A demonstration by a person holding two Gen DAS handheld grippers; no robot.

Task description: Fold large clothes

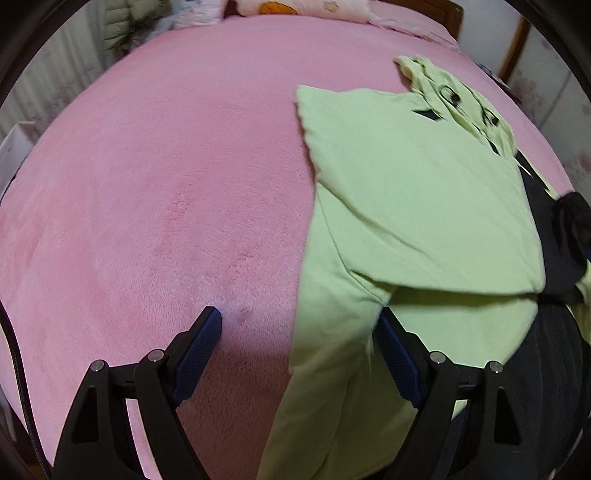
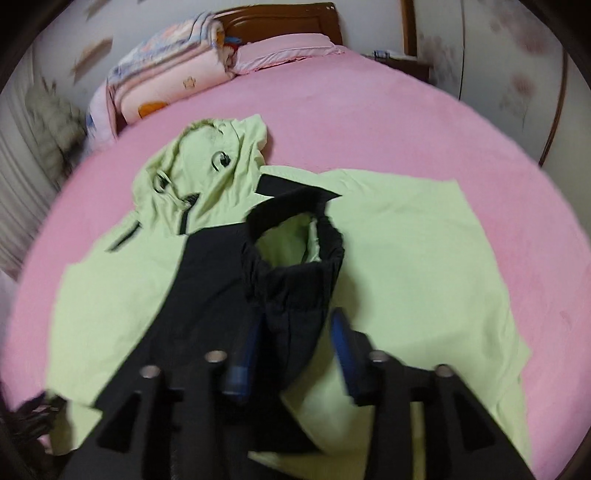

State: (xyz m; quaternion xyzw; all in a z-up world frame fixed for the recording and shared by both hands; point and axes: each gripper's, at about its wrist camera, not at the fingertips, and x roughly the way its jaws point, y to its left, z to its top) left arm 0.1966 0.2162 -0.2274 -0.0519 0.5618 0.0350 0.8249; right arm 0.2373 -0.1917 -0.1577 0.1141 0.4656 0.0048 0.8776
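A light green hooded jacket (image 2: 388, 258) with black panels lies spread on the pink bed (image 2: 369, 118), covering much of its near half. Its hood (image 2: 207, 155), crumpled and showing black eyelets, points toward the wooden headboard (image 2: 280, 22) and the folded quilt (image 2: 170, 77), so the jacket's long axis runs from the foot of the bed toward the head. A black sleeve (image 2: 295, 280) with a gathered elastic cuff is laid across the green front, its open cuff facing the hood.

The right hand-held gripper (image 2: 295, 332) hangs over that sleeve with its blue pads partly spread; the sleeve lies between them, and motion blur hides whether they touch it.

In the left wrist view, the left hand-held gripper (image 1: 299, 325) stands wide apart above the jacket's edge, one pad over pink bedding, the other over green cloth, pinching nothing.
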